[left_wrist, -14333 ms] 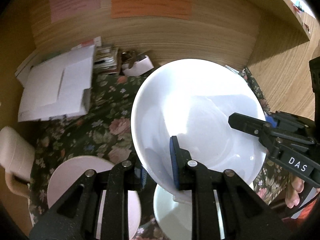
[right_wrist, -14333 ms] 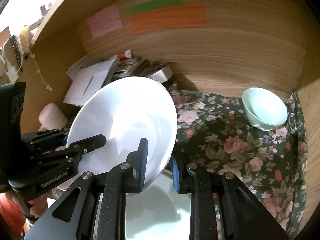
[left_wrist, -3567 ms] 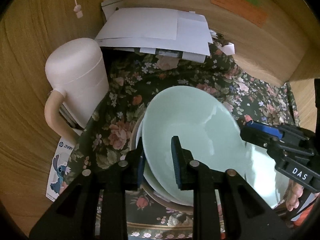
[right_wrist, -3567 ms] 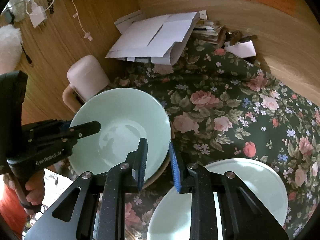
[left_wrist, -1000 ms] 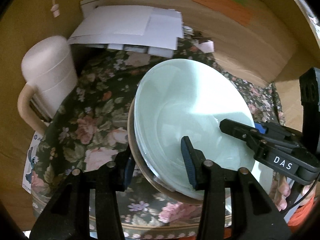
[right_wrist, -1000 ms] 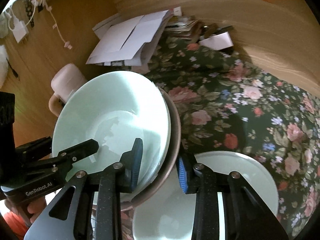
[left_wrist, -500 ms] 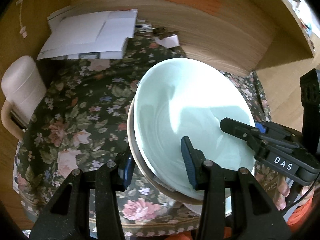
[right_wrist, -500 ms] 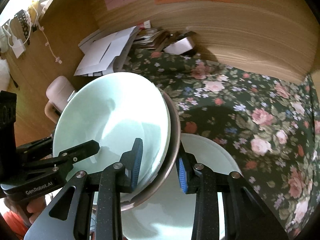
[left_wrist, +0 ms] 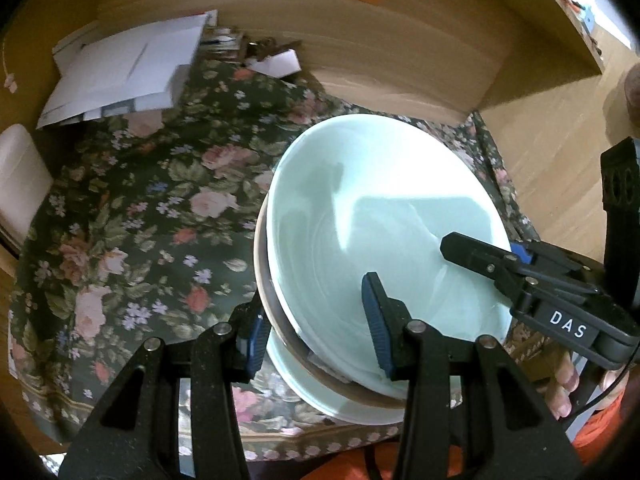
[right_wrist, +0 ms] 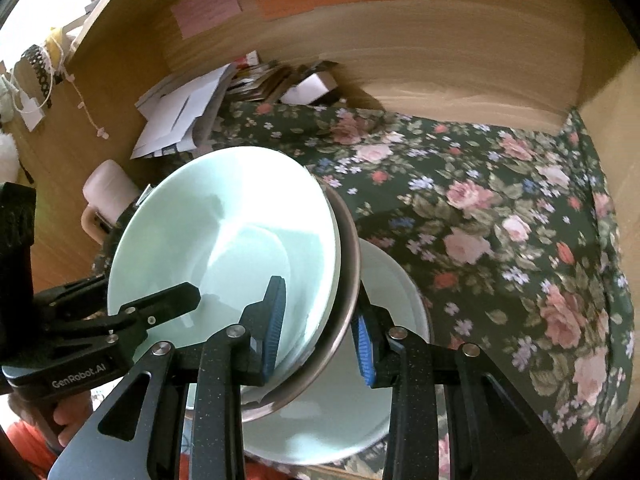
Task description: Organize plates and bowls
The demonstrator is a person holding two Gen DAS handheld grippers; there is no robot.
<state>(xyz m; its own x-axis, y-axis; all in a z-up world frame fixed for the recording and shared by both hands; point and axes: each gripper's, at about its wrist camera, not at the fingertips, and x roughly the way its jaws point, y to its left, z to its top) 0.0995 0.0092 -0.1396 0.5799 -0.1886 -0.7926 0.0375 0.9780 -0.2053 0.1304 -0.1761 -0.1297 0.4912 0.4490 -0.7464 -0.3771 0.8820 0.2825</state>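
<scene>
**Over the plate: land the stack level**

Above the desk (right_wrist: 500, 208), both claws pinch a stack's opposite rims, left claw (left_wrist: 316, 320) and right claw (right_wrist: 320, 332), mint bowl (left_wrist: 384, 216) nested in brown dish (right_wrist: 348, 264). Lower evenly onto the plate (right_wrist: 340, 420) below; release together.

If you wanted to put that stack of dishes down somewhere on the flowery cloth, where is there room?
The widest bare stretch of the flowered cloth runs right of the white plate to the wooden side wall. Another lies between the stack of dishes and the pink jug. The back left corner is crowded with papers and small clutter.
</scene>
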